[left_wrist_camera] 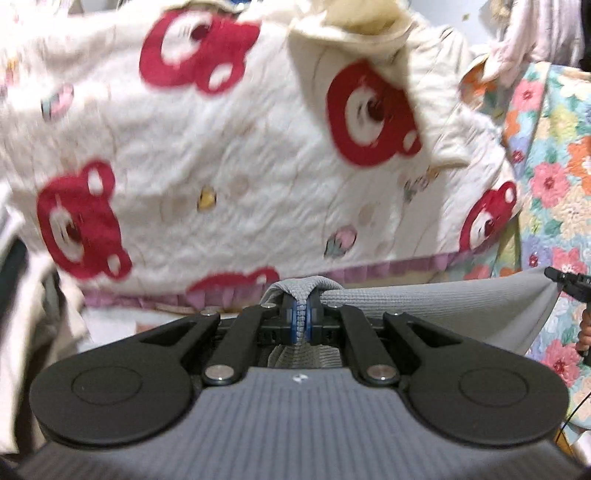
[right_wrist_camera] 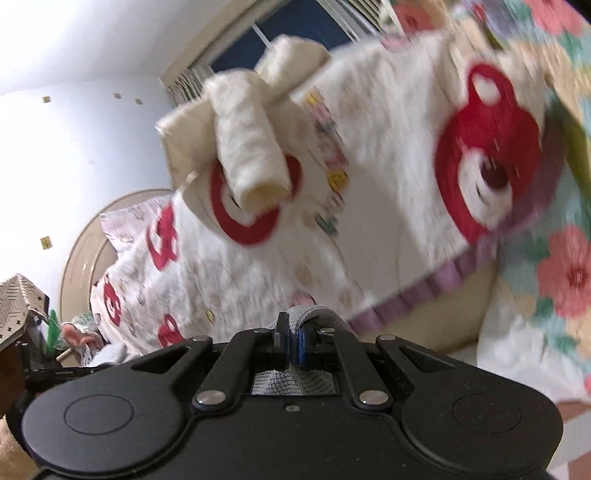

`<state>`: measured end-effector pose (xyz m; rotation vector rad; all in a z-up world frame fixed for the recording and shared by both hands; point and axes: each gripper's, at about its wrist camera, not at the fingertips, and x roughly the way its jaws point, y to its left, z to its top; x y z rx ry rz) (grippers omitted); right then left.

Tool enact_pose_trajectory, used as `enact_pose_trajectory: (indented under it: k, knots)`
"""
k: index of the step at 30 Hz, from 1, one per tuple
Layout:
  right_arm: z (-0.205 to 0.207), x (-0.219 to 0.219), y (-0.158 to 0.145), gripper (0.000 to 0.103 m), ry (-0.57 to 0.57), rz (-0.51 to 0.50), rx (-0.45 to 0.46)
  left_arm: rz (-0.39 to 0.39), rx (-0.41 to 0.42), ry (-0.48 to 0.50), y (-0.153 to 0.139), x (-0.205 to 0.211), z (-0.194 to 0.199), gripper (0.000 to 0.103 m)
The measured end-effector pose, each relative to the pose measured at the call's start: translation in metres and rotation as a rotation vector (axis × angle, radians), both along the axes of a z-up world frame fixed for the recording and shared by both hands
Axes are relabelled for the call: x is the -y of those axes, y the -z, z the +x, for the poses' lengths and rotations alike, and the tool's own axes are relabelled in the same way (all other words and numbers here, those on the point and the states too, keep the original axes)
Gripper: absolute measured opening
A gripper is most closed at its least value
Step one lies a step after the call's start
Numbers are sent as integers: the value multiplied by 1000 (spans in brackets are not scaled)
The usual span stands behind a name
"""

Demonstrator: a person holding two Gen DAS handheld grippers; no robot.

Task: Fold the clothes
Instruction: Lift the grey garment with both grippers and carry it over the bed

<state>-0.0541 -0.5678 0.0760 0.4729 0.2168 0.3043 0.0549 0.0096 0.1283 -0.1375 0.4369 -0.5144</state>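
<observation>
Two grippers, left (left_wrist_camera: 303, 314) and right (right_wrist_camera: 293, 341), each pinch shut on an edge of a soft, light grey knit garment (left_wrist_camera: 443, 310), likely to sag unless held by its corners.

left tongs (left_wrist_camera: 303, 321) pinch grey garment (left_wrist_camera: 443, 310) before bear-print quilt (left_wrist_camera: 229, 177).

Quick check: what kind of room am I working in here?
Most likely a bedroom: a bear-print quilt spread over a floral quilt, a rounded headboard against the wall, and a window with blinds.
</observation>
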Motion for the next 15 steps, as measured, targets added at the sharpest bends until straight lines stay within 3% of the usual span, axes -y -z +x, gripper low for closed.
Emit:
enact_pose_trajectory:
  k: [7,12,15]
  knots:
    - [-44,-11,-48,6,-7,-51,55,24,89,-7,-40,-11,-67,4]
    - [-84,-24,-59,6,-63,-105,64,153,77,-11,-58,-9,-119,3]
    - [-100,-29,-63,6,-82,-134,43,169,76,17,-69,-13,-142,3]
